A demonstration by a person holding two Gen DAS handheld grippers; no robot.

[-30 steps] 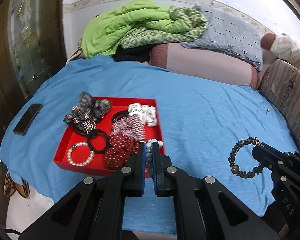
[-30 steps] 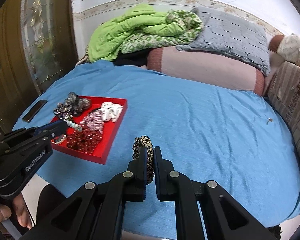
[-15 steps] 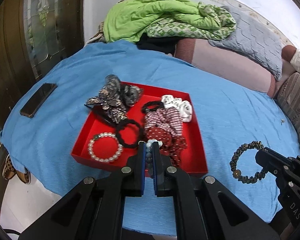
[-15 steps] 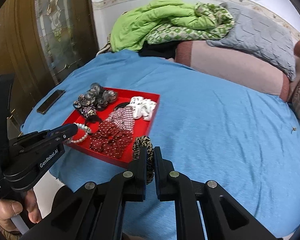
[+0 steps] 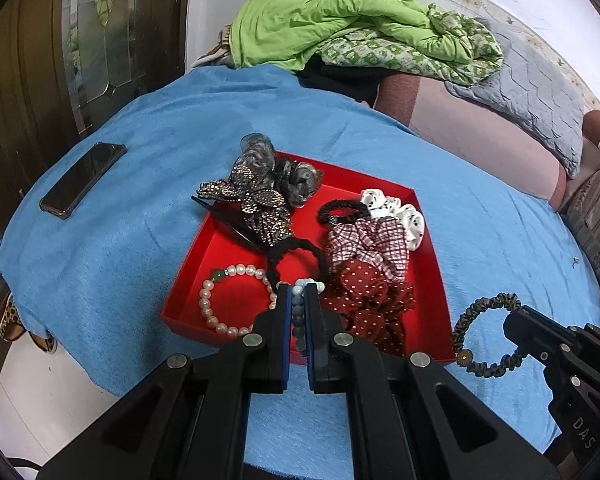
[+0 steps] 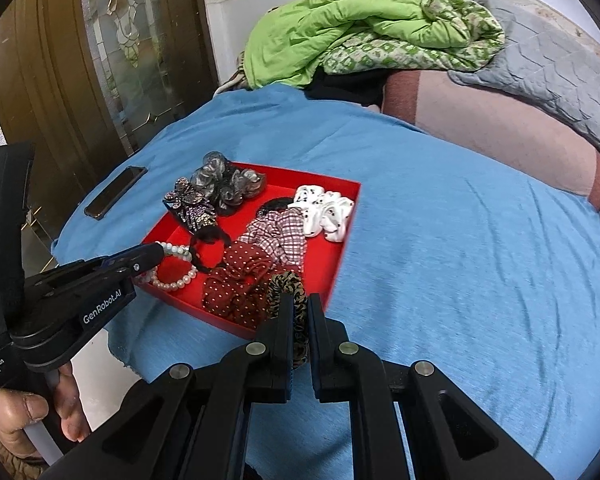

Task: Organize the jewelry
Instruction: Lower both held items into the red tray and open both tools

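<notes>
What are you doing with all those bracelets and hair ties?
A person holds a gripper in each hand and is tidying jewelry into a red tray on a blue bed cover. The left gripper is shut on a pale blue bead bracelet, over the tray's near edge. The right gripper is shut on a leopard-print hair tie beside the tray. Scrunchies, a pearl bracelet and a sparkly bow clip already lie inside.

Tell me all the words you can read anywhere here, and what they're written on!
"GenRobot.AI": side of the left hand-held gripper, seen from the right wrist.
"Data Acquisition System": small label low on that same gripper's body.
"DAS": side of the right hand-held gripper, seen from the left wrist.
Nothing else carries readable text.
</notes>
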